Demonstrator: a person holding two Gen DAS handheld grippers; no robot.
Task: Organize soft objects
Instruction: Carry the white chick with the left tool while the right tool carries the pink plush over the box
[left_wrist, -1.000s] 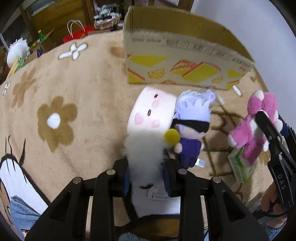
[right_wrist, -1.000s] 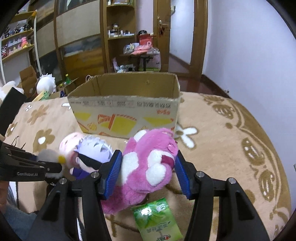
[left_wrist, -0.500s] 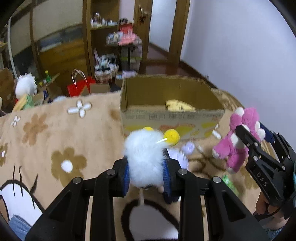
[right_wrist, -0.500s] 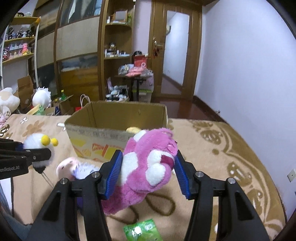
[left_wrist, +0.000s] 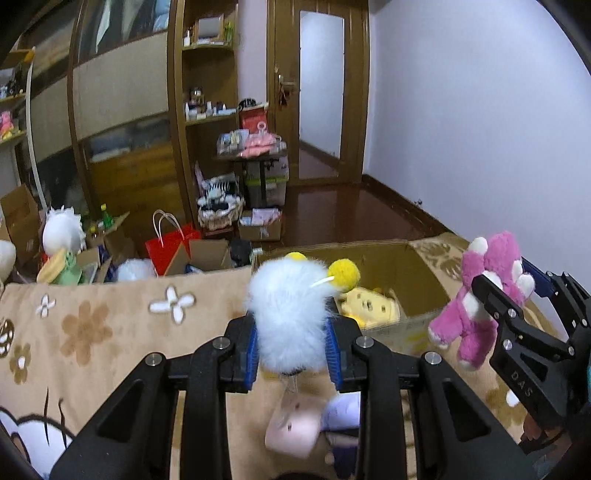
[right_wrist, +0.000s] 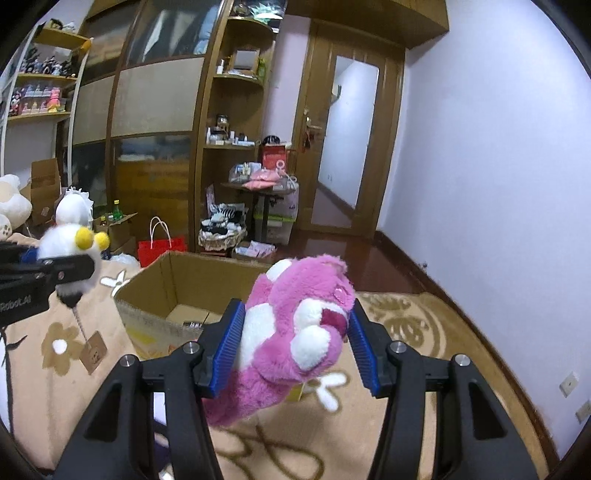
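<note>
Left gripper (left_wrist: 292, 345): your blue pads are clamped on the white fluffy toy (left_wrist: 290, 314), which fills the narrow gap between them. Its two yellow pompoms (left_wrist: 343, 274) stick up at the top.
Tag (right_wrist: 93, 350): a brown card dangles on a thin cord under the white toy, seen from the right wrist, clear of the blanket.
Right gripper (right_wrist: 293, 350): your jaws are pressed in on the pink plush (right_wrist: 295, 332), squeezing its body from both sides; its legs hang below the pads.
Height: you hold both toys in the air above the blanket (left_wrist: 92, 332), the pink one to the right of the white one.
Box (left_wrist: 399, 266): the open cardboard box sits on the blanket just beyond both grippers, flaps up.
Inside the box: a yellow plush (left_wrist: 369, 304) lies on the bottom, near the front wall.
On the blanket: a pale pink plush (left_wrist: 293, 428) and a purple-haired doll (left_wrist: 343, 410) lie side by side under your left gripper, blurred.
Backdrop: a red bag (left_wrist: 170, 247) stands on the floor past the blanket's edge.
</note>
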